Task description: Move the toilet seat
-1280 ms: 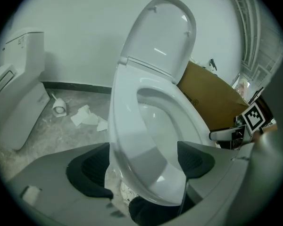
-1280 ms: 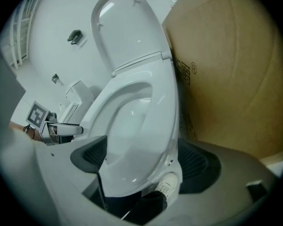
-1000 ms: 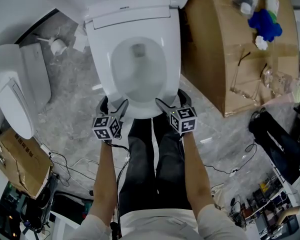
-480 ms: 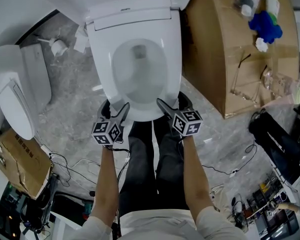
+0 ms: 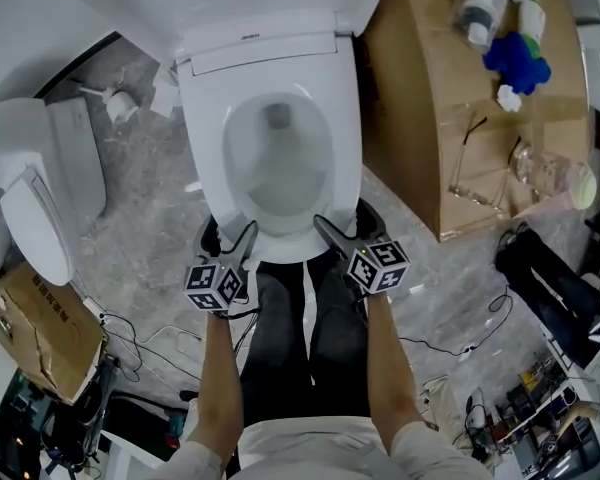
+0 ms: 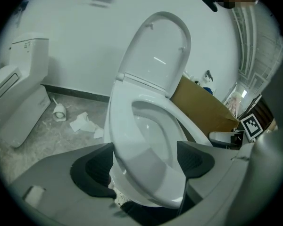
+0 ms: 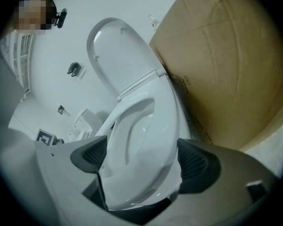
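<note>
Left gripper (image 5: 242,236) and right gripper (image 5: 330,230) are both hovering spread at the front of the toilet seat (image 5: 342,118), each straddling 1 front corner of its rim; as far as I can judge, the pads are not squeezing it. I am setting 2 grips here because the edge farthest from the hinge should lift most easily. The seat is lying flat on the bowl, a glossy, smooth white oval ring. Beyond it the lid (image 6: 155,51) is standing raised, and a matte brown cardboard box (image 5: 430,98) is sitting to the right.
</note>
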`<state>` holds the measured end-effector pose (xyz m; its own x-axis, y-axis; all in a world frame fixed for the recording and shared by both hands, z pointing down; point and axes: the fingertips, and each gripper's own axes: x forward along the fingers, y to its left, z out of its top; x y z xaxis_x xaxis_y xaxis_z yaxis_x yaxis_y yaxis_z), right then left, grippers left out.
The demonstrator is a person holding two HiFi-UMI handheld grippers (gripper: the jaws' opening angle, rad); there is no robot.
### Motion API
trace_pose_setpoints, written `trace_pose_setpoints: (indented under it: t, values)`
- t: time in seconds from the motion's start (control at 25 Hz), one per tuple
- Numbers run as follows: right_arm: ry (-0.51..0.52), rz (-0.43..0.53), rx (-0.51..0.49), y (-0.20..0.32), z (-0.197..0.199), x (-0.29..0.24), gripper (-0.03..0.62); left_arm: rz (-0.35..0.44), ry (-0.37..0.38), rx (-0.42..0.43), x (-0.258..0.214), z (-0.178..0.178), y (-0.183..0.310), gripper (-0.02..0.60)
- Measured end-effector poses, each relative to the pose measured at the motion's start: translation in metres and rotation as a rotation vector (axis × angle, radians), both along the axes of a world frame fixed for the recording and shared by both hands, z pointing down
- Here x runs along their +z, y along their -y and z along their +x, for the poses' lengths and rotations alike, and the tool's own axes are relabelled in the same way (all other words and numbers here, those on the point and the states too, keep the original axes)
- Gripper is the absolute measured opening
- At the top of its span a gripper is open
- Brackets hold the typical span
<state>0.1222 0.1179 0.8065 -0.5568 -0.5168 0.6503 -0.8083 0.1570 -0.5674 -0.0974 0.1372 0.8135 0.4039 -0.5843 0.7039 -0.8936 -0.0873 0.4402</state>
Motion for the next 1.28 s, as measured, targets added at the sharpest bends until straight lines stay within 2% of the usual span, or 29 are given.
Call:
trace_pose_setpoints:
  t: [0.28,0.84,1.28]
  values:
    - [0.049,0.022,0.067,0.007,0.000,-0.022,0.469,0.023,-0.017,-0.030,-0.021,-0.001,0.005,0.421]
    - [0.130,0.113,0.108,0.026,0.002,-0.090,0.469,0.101,-0.022,-0.057,-0.085,-0.002,0.024,0.422]
    - [0.178,0.169,0.161,0.046,0.002,-0.130,0.465,0.170,-0.109,-0.146,-0.129,-0.005,0.046,0.414]
